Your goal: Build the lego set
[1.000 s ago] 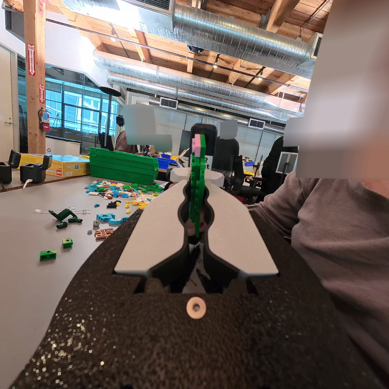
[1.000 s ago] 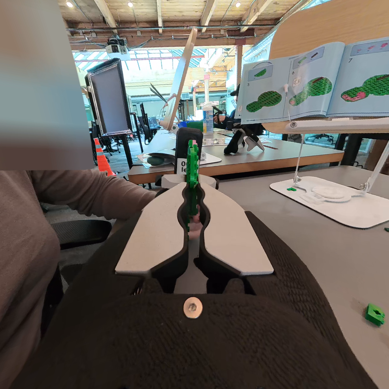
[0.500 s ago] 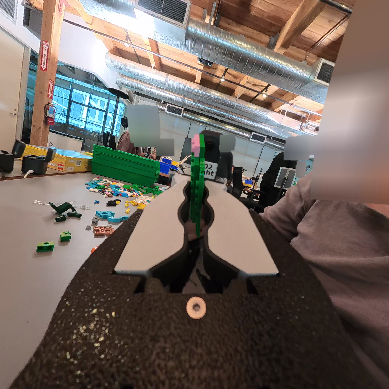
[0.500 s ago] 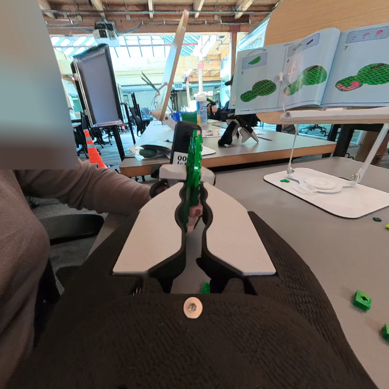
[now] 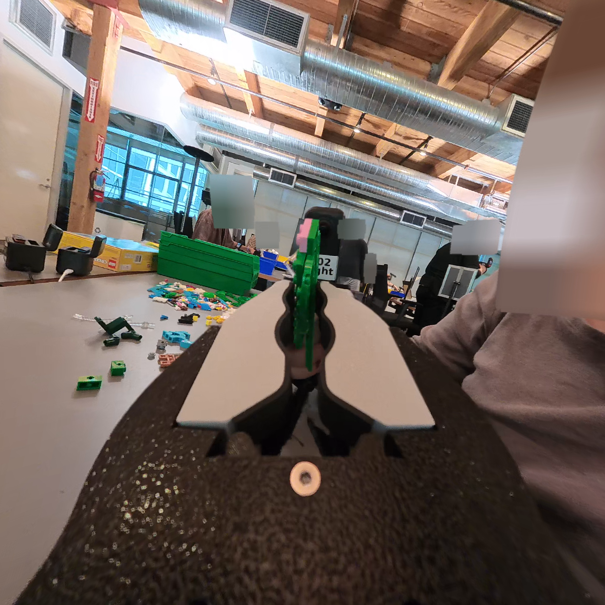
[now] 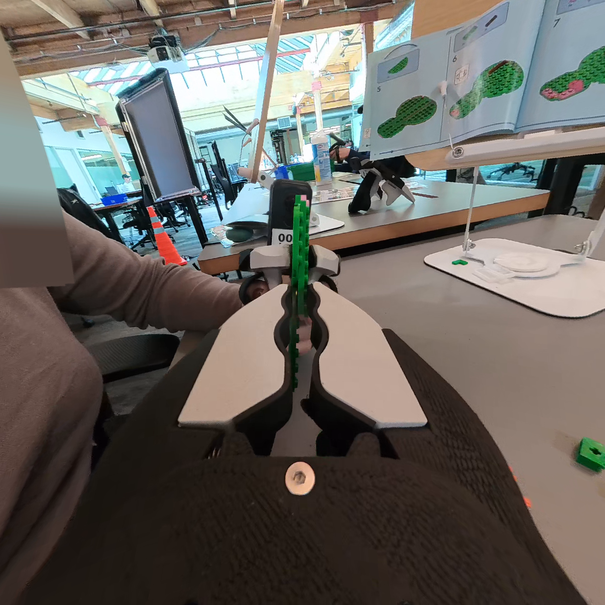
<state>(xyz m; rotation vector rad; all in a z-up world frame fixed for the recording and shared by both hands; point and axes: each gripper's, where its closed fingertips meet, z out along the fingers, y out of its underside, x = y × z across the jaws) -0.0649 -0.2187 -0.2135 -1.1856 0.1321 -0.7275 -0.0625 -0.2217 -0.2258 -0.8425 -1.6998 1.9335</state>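
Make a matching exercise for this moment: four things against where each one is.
Things:
1. green plate assembly
2. instruction booklet
3. loose brick pile
4. green storage bin

Places:
A. scattered on the grey table
B. propped open on a white stand
C. clamped edge-on between both tongs
D. behind the pile, at the table's far edge

Pairs: 1-C, 2-B, 3-A, 4-D
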